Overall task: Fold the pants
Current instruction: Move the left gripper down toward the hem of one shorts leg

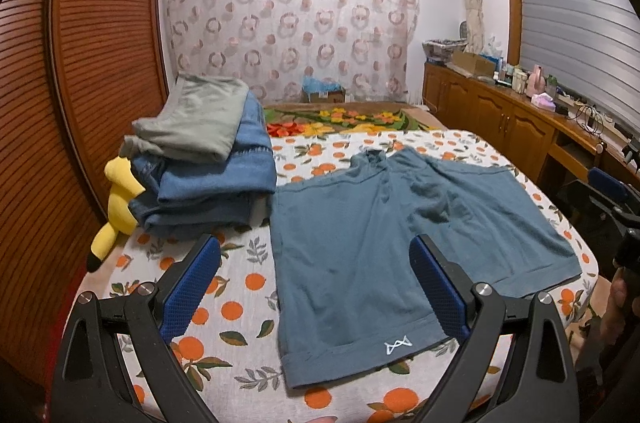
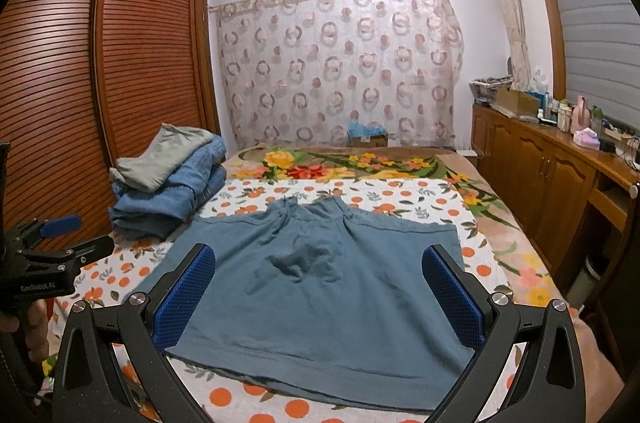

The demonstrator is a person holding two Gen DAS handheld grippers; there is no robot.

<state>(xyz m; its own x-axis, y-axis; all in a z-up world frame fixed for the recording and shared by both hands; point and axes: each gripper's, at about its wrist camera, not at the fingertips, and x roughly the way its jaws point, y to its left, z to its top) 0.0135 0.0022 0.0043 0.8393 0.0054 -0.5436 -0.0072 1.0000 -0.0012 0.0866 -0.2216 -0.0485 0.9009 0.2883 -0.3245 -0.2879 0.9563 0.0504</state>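
Observation:
A pair of blue-grey shorts (image 1: 360,243) lies spread flat on the orange-print bed sheet (image 1: 240,275), legs toward me, a small white logo near the left hem. It also shows in the right wrist view (image 2: 320,283). My left gripper (image 1: 316,263) is open and empty, held above the left leg's hem. My right gripper (image 2: 320,271) is open and empty, held above the right leg's hem. The left gripper also shows at the left edge of the right wrist view (image 2: 60,239).
A stack of folded clothes (image 1: 208,159), grey on top of denim, sits on the bed's far left, with a yellow plush toy (image 1: 116,207) beside it. A slatted wooden wardrobe (image 1: 80,63) stands left. A wooden cabinet (image 1: 520,119) with clutter runs along the right.

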